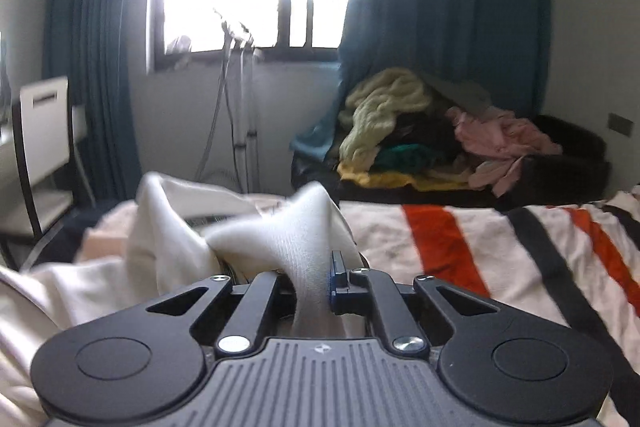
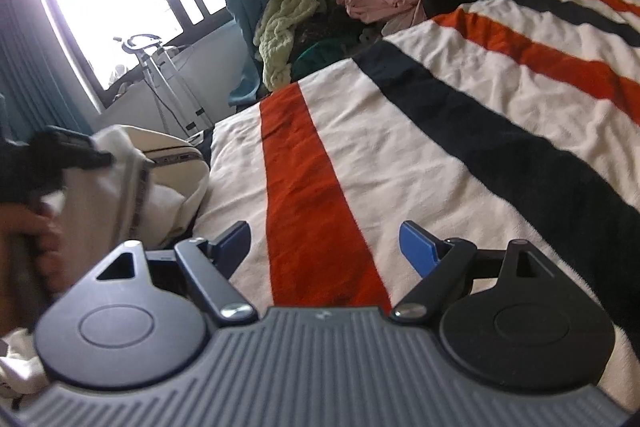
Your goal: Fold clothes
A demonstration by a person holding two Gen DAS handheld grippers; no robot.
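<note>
A cream-white garment (image 1: 168, 231) lies bunched at the left side of the bed. My left gripper (image 1: 312, 279) is shut on a fold of it, and the cloth rises in a peak between the jaws. In the right wrist view the same garment (image 2: 160, 179) hangs at the left edge, with the left gripper (image 2: 60, 151) and a hand blurred beside it. My right gripper (image 2: 324, 247) is open and empty, low over the striped blanket (image 2: 440, 131), to the right of the garment.
The blanket has white, orange and dark stripes (image 1: 500, 247). A pile of mixed clothes (image 1: 432, 131) sits on a dark seat beyond the bed, also shown in the right wrist view (image 2: 340, 15). A fan stand (image 1: 240, 99), window, teal curtains and a white chair (image 1: 44, 131) stand behind.
</note>
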